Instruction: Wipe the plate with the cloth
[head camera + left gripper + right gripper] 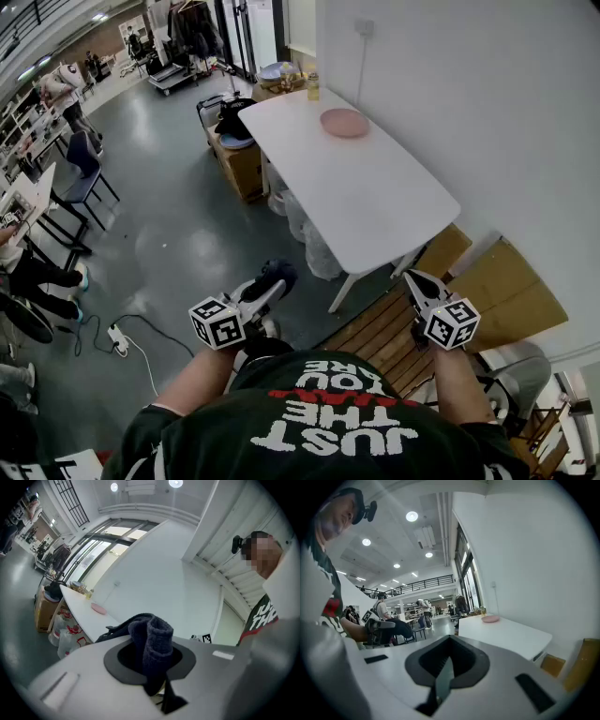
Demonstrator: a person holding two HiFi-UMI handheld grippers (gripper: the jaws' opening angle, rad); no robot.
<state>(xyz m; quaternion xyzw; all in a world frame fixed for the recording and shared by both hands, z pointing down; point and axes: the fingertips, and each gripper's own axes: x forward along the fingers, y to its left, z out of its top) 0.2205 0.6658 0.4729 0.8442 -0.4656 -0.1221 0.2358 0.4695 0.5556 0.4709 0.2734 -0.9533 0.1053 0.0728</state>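
Two grippers were held low and close to the body, well short of the table; judged a carrying posture, wiping not yet begun.

Left gripper [267, 289]: jaws clamped on the cloth [154, 641]. Fabric dark blue, thick, knit-looking, bunched into a soft fold standing up between the jaws, with a loose end drooping below. Gripped mid-bundle, probably so a padded wad faces forward for rubbing.

Right gripper [419, 283]: jaws pressed together, nothing between them. Likely kept free to steady the plate.

Slatted wooden surface [384, 333] lay under the right gripper.

White table [375, 197] further on: smooth top, rounded corners, set along the wall on the right.

Plate [345, 122]: pink, round, shallow, dull-finished. It sat alone at the table's far end, well apart from both grippers.
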